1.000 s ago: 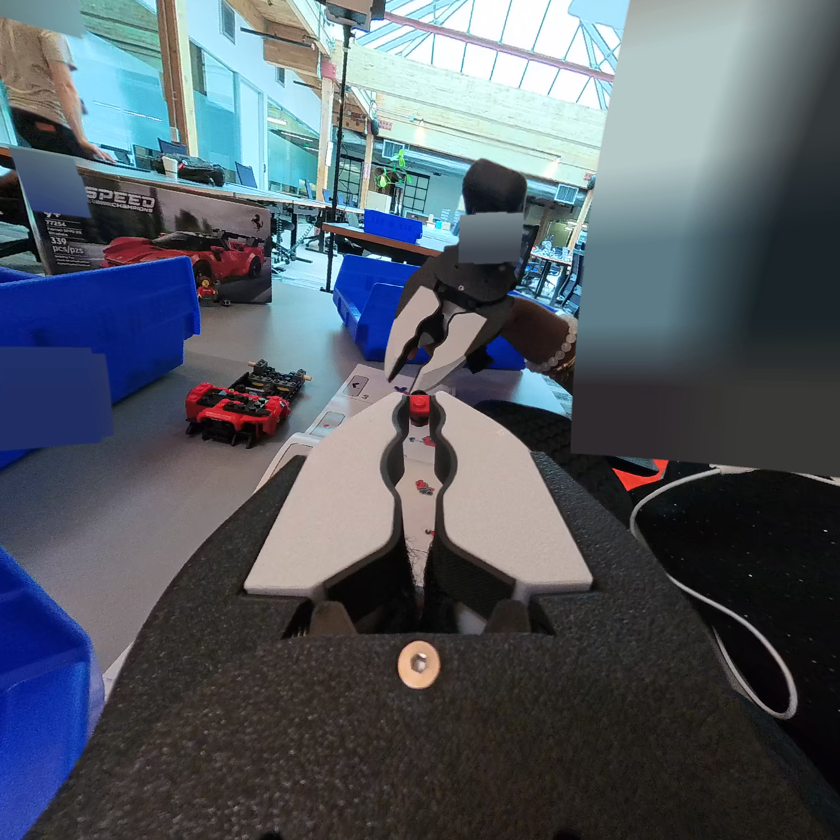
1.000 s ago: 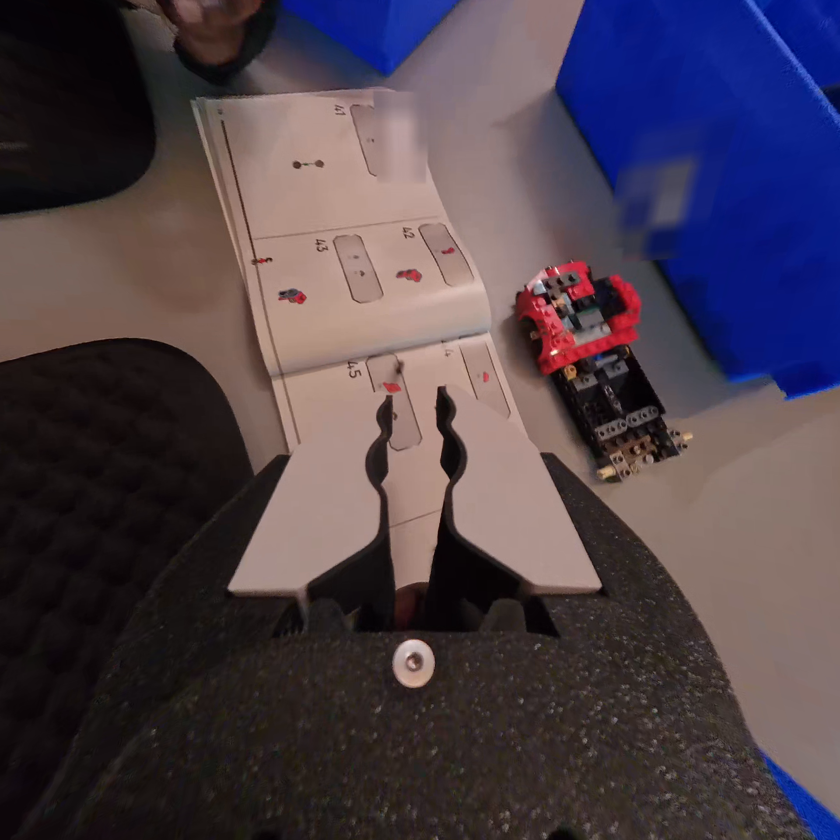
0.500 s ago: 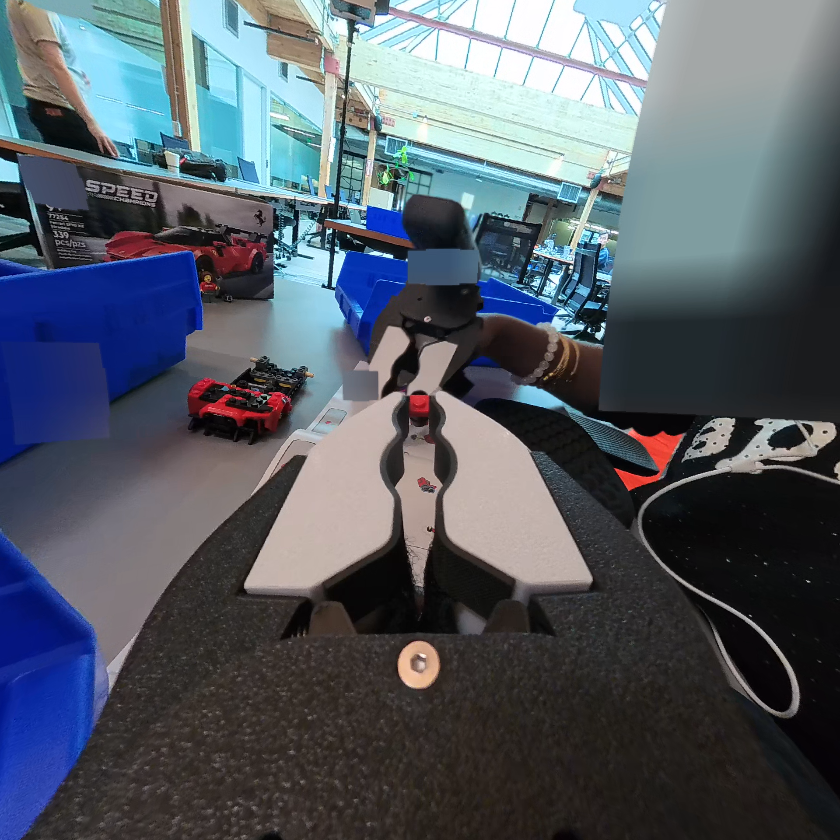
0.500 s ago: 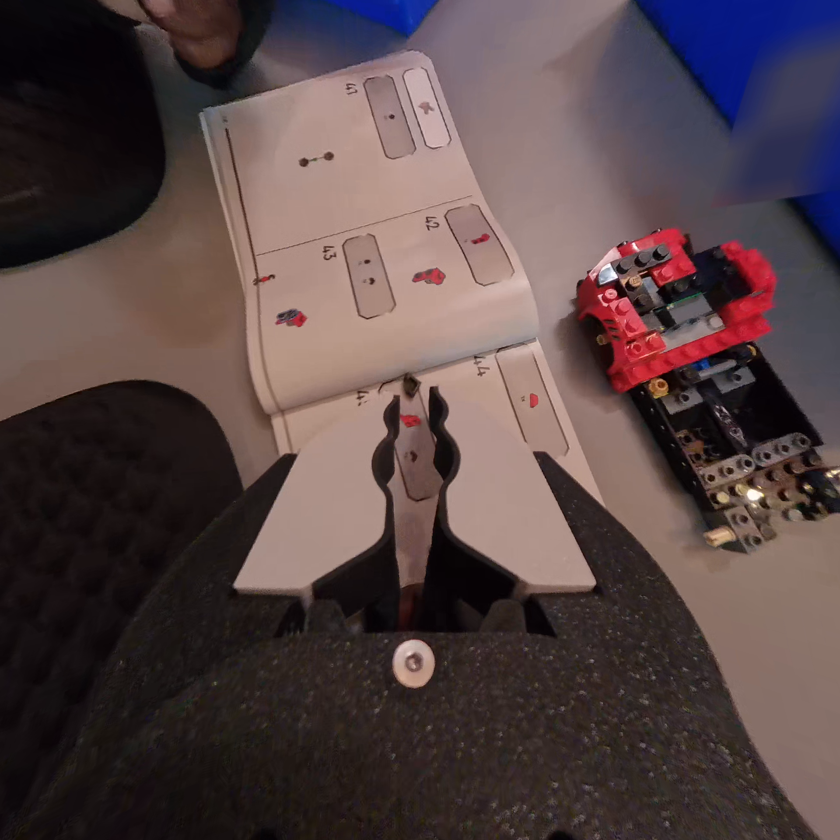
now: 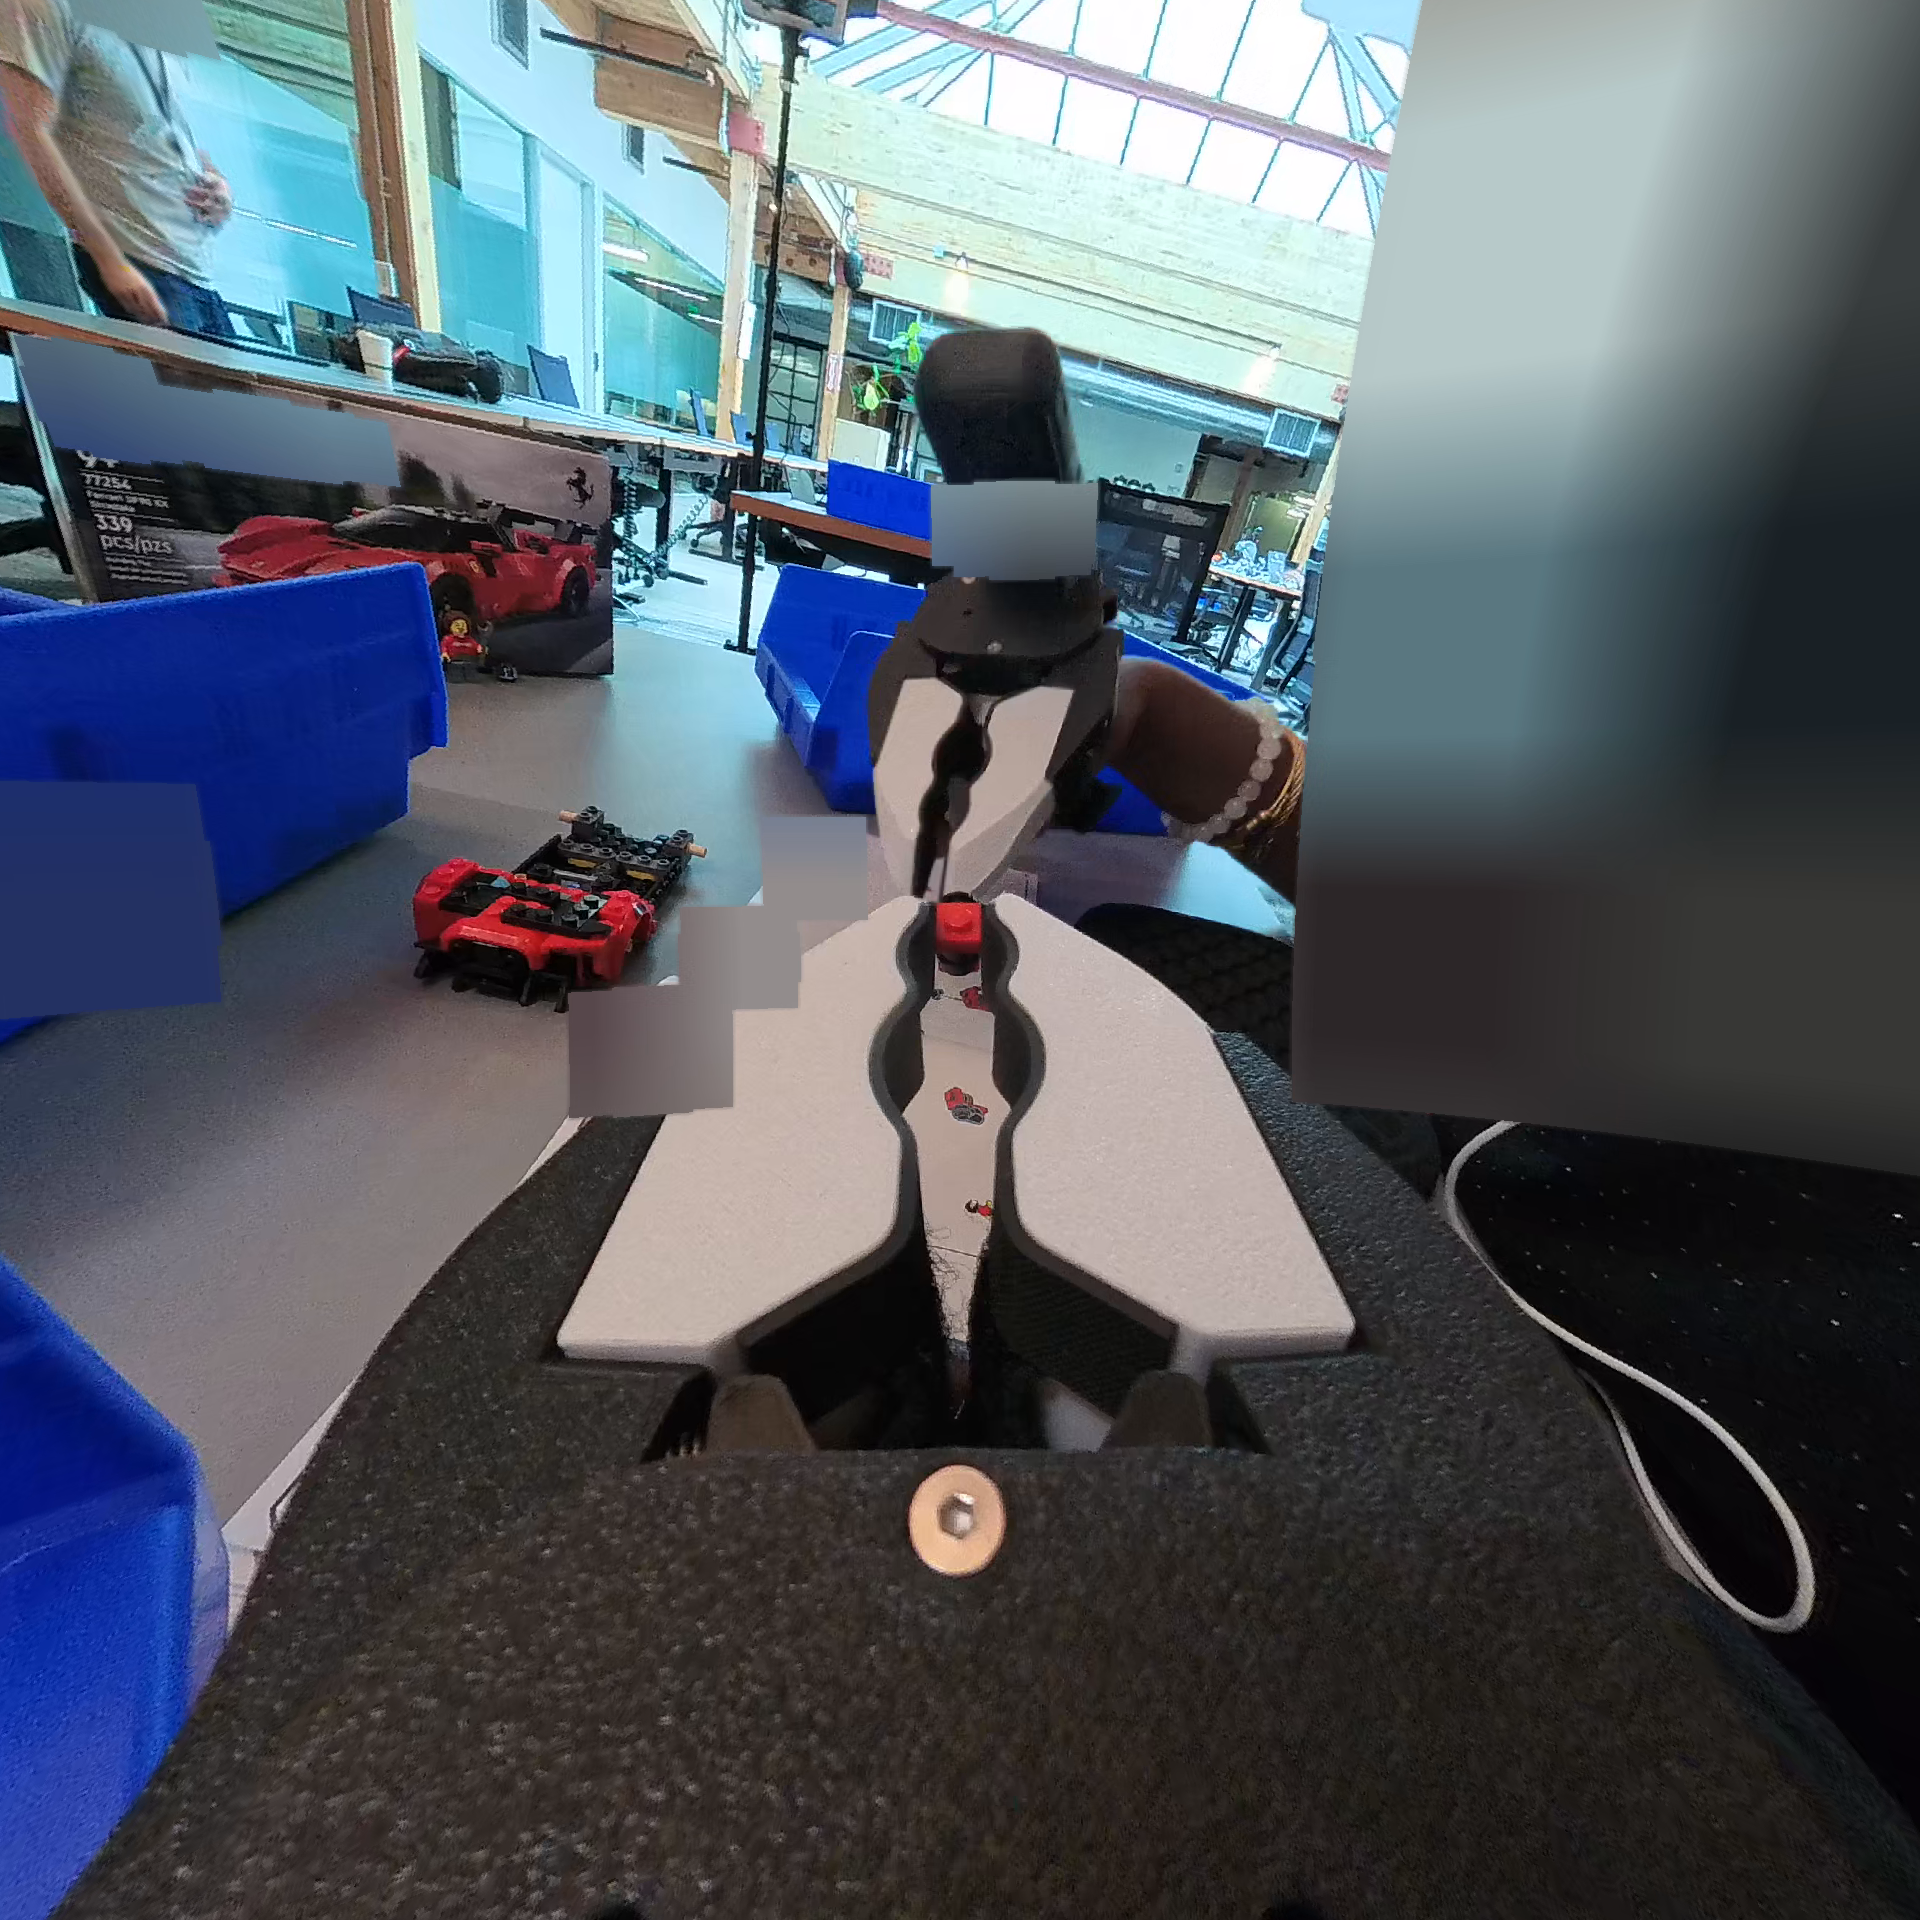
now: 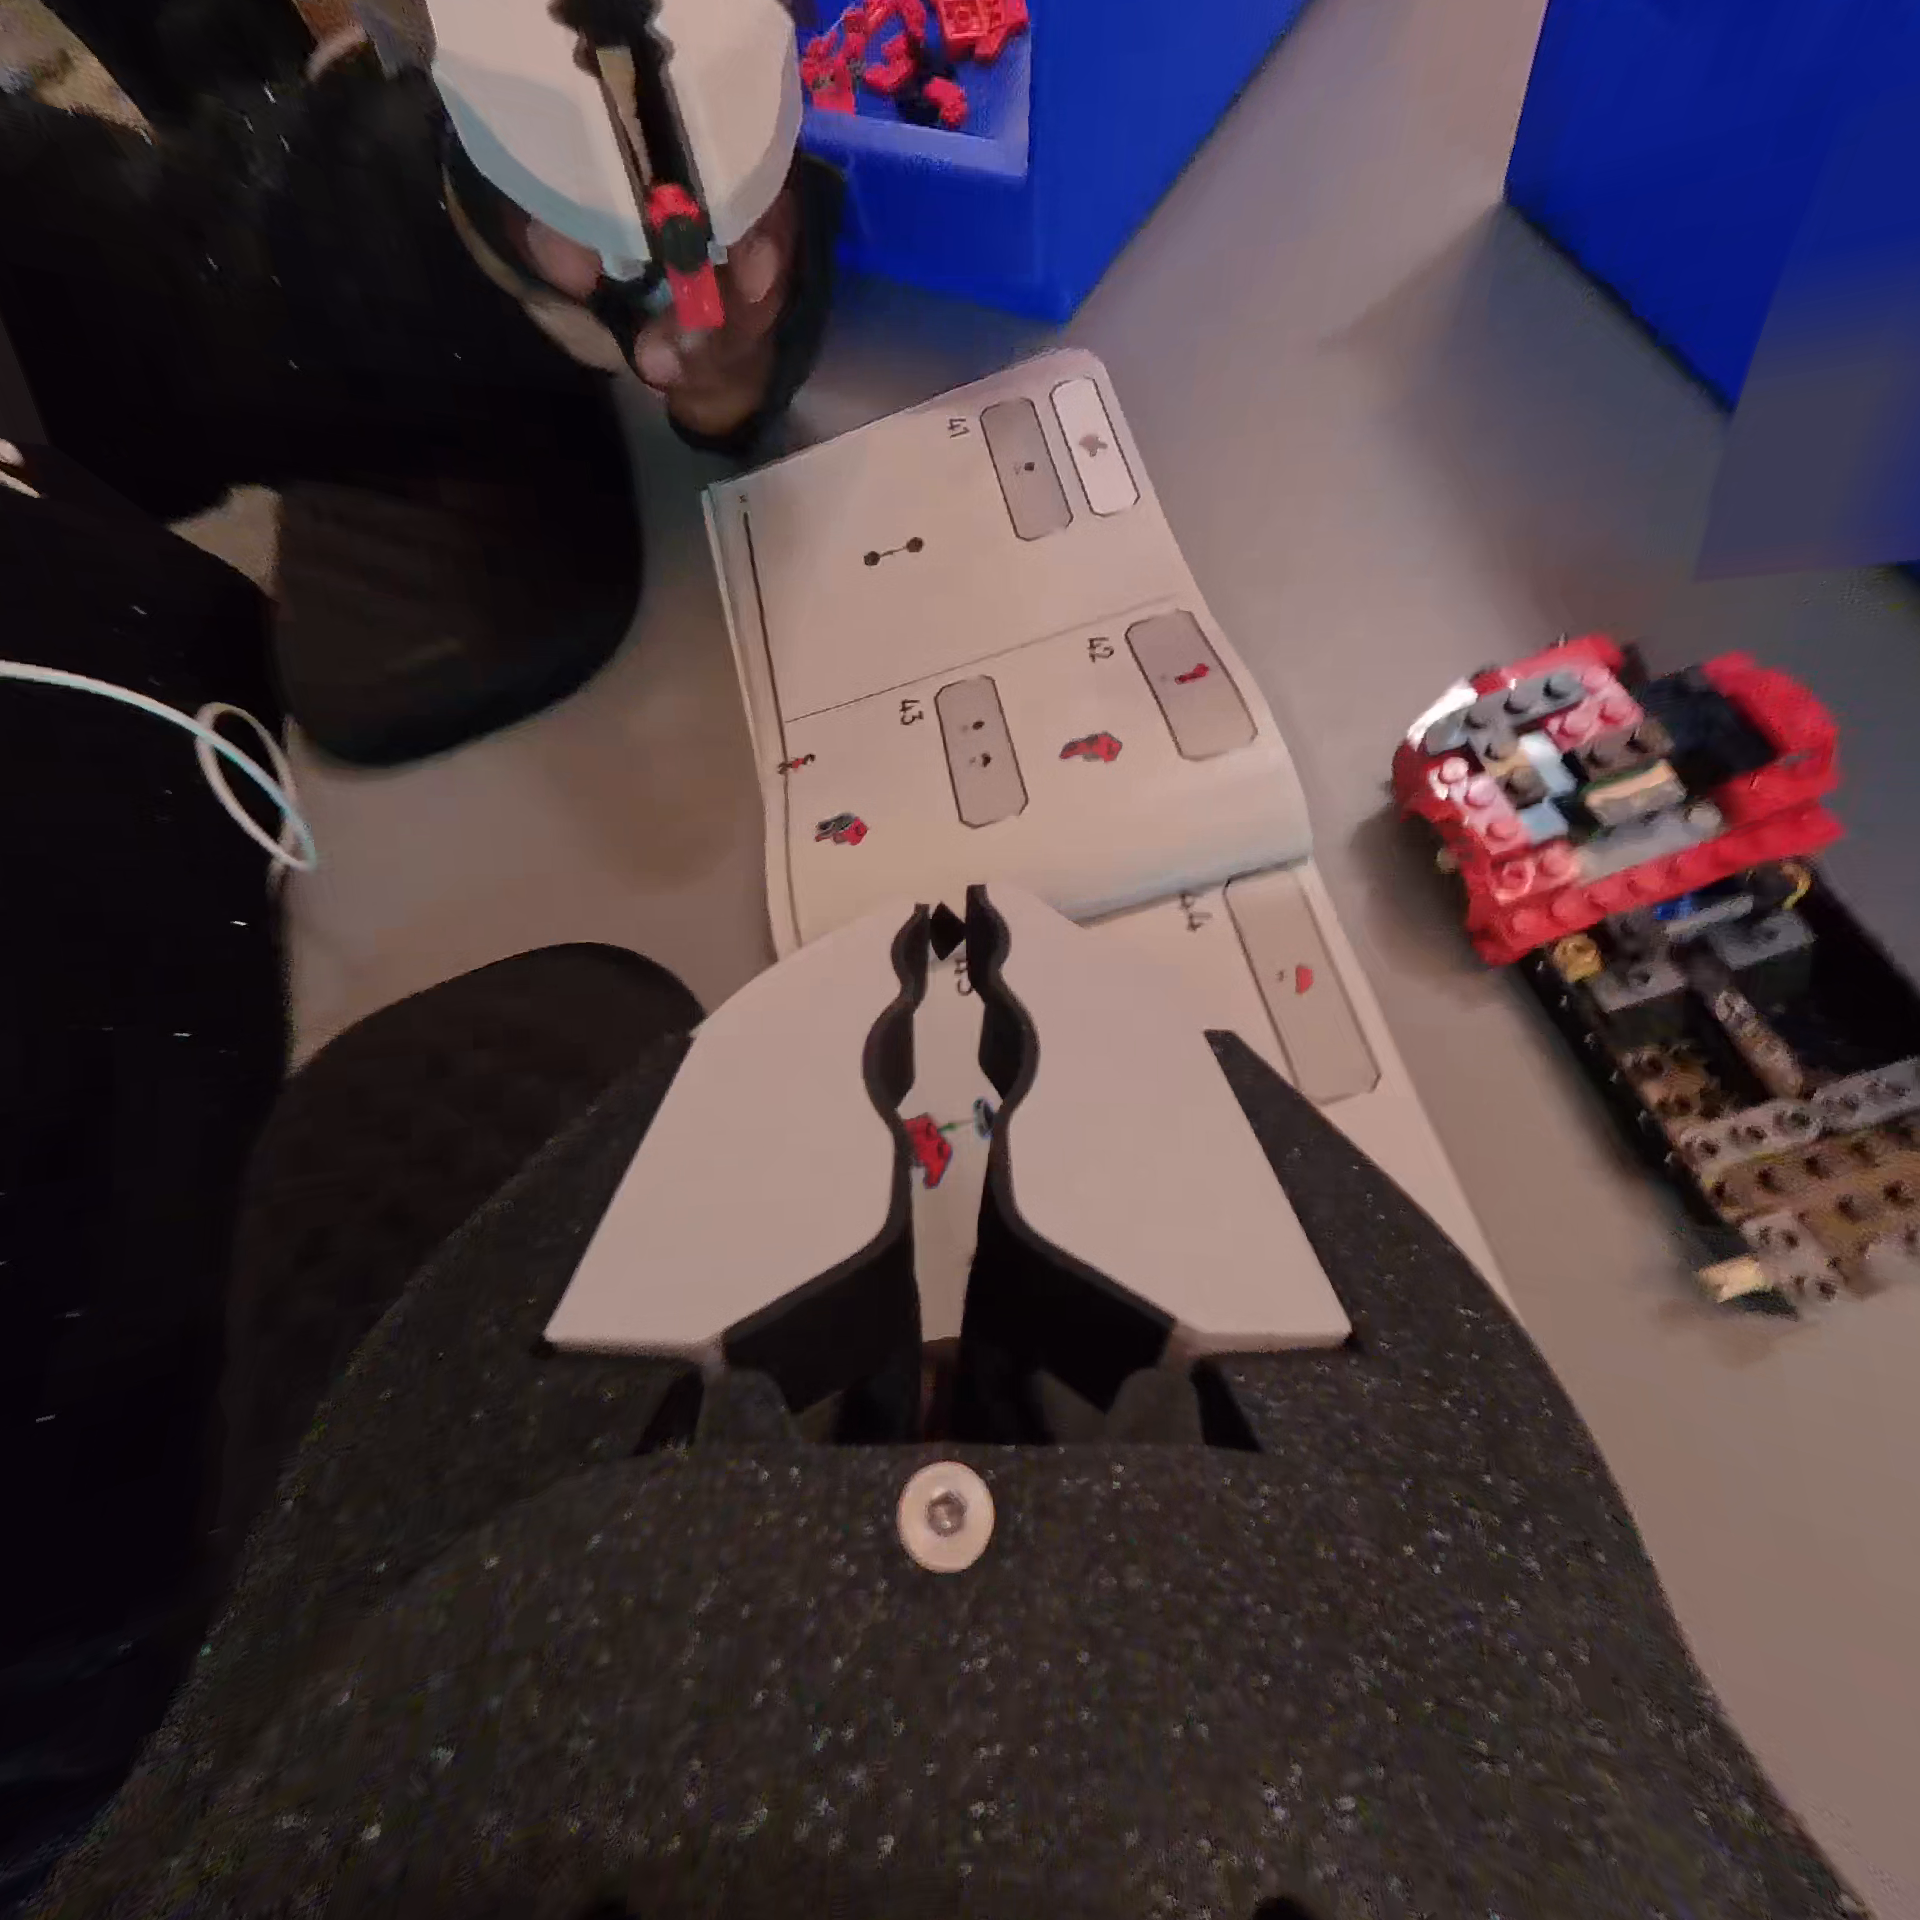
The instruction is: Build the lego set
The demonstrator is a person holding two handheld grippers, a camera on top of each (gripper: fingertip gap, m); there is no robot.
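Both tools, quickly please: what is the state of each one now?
Left tool: closed on a small red lego piece.
Right tool: closed on a tiny dark piece.

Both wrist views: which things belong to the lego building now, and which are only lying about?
In use:
- left claw holding red lego piece
- right claw holding small black piece
- half-built lego car
- open instruction booklet
- blue bin of red parts

Lying about:
- lego set box
- white cable
- large blue bin
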